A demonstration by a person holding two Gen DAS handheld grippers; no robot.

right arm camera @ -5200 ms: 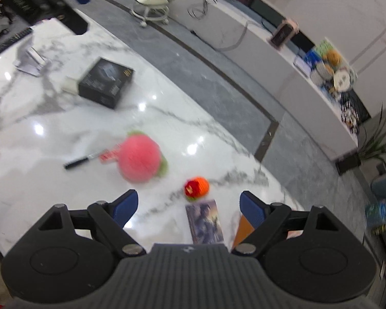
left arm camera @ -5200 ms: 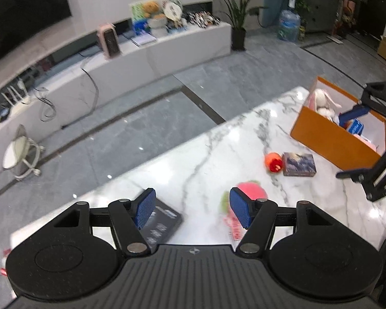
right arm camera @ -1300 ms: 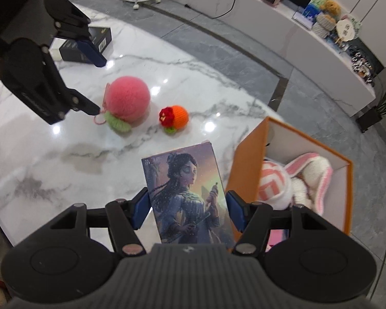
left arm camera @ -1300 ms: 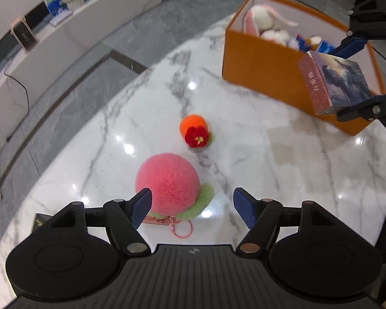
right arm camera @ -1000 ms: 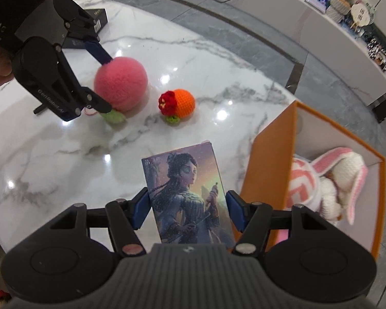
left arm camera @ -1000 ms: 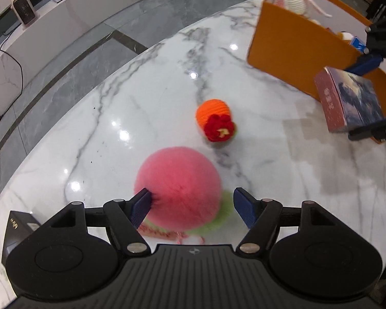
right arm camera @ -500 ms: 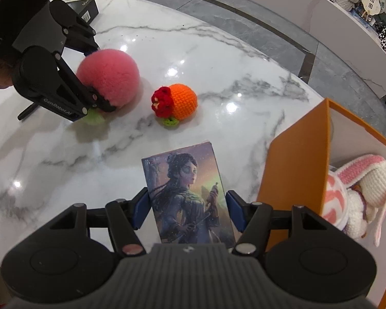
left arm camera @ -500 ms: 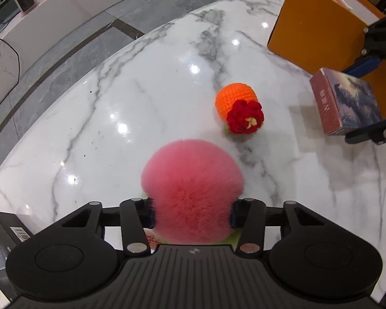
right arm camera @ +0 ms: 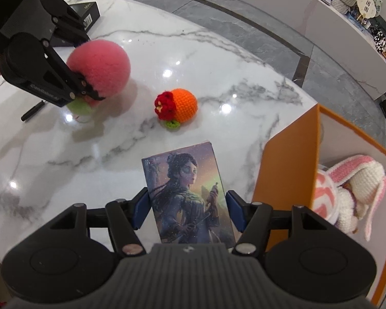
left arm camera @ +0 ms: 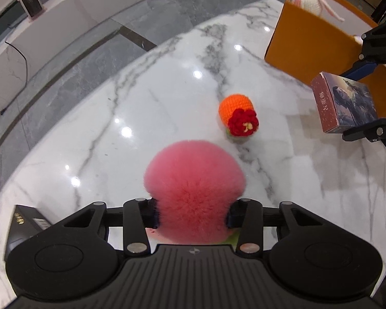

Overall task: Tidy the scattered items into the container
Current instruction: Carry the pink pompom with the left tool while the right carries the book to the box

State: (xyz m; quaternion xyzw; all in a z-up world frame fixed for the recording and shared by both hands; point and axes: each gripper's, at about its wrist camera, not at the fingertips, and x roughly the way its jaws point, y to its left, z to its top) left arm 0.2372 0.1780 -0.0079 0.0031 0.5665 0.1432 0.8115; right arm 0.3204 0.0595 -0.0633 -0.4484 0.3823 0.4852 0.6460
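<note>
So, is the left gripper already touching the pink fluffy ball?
Touching. In the left wrist view the left gripper has both pads pressed into the pink fluffy ball, whose fur bulges around them; the right wrist view agrees.

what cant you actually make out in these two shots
- Left gripper pads: left wrist view, buried in the pink pompom fur.
- Black box: cut off by the gripper body in the left wrist view, partly behind the left gripper in the right wrist view; label too small.
- Orange box contents: beyond the crochet bunny, the near wall hides the rest.
- Black pen: partly behind the left gripper.
</note>
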